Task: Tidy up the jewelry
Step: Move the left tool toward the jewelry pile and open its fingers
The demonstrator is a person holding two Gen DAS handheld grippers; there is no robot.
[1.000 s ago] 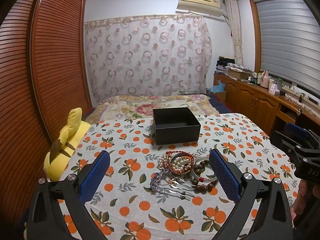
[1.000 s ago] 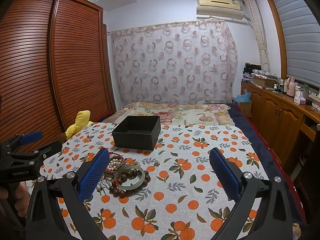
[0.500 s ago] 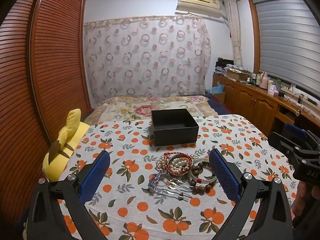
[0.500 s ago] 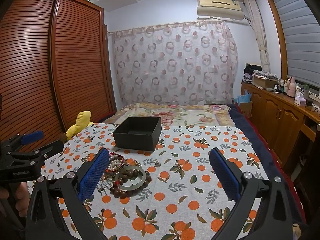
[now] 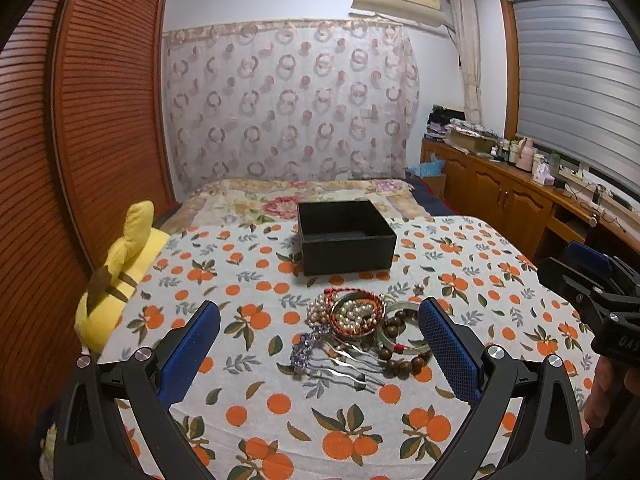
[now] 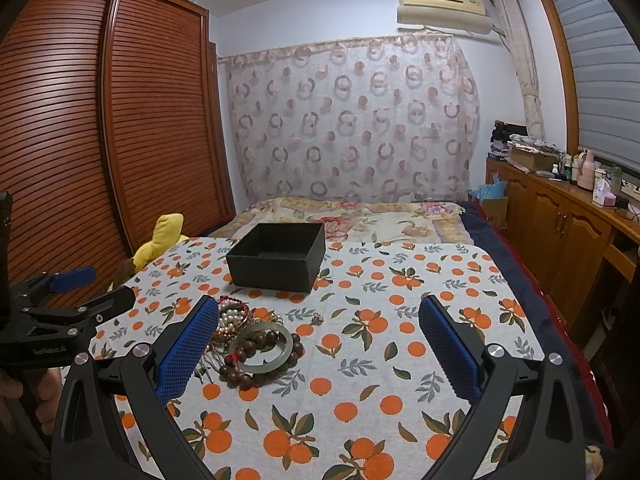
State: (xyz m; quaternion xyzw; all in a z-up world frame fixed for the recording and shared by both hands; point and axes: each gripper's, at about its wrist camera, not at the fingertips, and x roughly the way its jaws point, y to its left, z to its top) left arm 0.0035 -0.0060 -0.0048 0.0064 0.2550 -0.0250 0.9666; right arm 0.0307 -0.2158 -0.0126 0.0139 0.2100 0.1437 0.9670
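Note:
A pile of jewelry (image 5: pixel 356 332) lies on the orange-print cloth: a pearl string (image 5: pixel 354 314), a red cord bracelet (image 5: pixel 340 292), a dark wooden bead bracelet (image 5: pixel 400 364), a pale green bangle (image 6: pixel 264 346), a purple beaded piece (image 5: pixel 302 350) and silver hair combs (image 5: pixel 344 368). An open black box (image 5: pixel 346 236) stands just beyond the pile. My left gripper (image 5: pixel 320 344) is open and empty, hovering in front of the pile. My right gripper (image 6: pixel 320 344) is open and empty, to the right of the pile (image 6: pixel 248 340). The box also shows in the right wrist view (image 6: pixel 278 256).
A yellow plush toy (image 5: pixel 120 268) lies at the cloth's left edge by the brown slatted wardrobe (image 5: pixel 80 120). A floral bedspread (image 5: pixel 304 196) lies behind the box. Wooden cabinets (image 6: pixel 560 232) with bottles run along the right wall.
Both grippers have drifted slightly; the jewelry pile and box sit a little lower and nearer in the views. Nothing was grasped.

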